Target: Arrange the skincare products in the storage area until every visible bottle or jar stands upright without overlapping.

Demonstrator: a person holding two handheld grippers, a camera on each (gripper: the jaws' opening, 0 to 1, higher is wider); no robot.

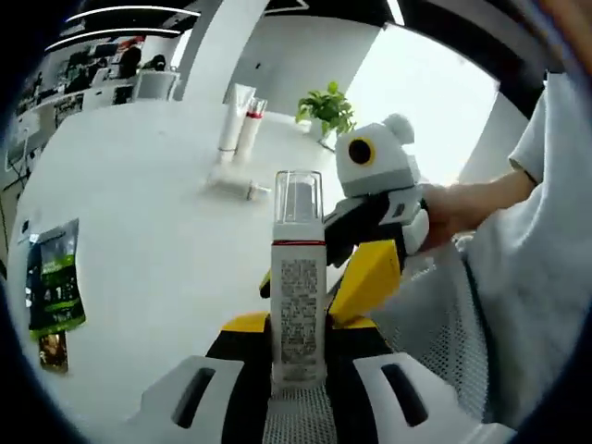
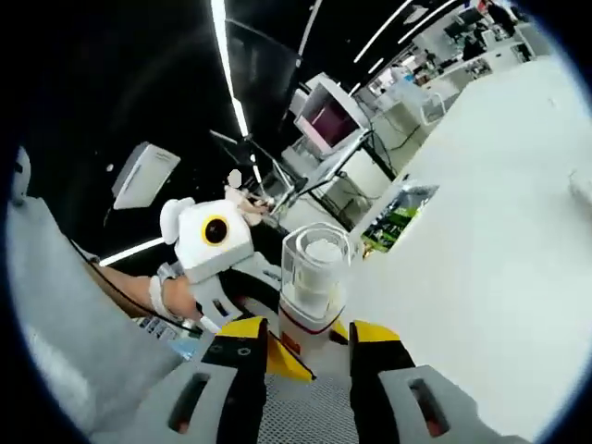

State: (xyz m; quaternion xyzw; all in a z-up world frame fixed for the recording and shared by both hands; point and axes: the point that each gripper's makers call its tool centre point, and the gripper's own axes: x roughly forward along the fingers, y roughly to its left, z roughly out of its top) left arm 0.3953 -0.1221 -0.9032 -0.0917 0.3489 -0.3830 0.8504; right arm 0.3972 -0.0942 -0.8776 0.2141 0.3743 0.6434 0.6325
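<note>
both hand-held grippers clamp one clear-capped pump bottle point(image 1: 298, 296) above the white desk point(image 1: 157, 231): left hand-held gripper point(image 1: 298, 370) low, right hand-held gripper point(image 2: 308, 356) at its neck.

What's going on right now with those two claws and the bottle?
Both grippers, left and right, shut on pump bottle. Two tubes upright, one small bottle lying down. Nothing blocking.

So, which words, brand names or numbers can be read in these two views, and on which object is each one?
None can be read.
Pump bottle: its label has fine print, too small and blurred.
Green packet on the white table: a large white mark, perhaps a "1", uncertain.
Two standing tubes: no legible text.
</note>
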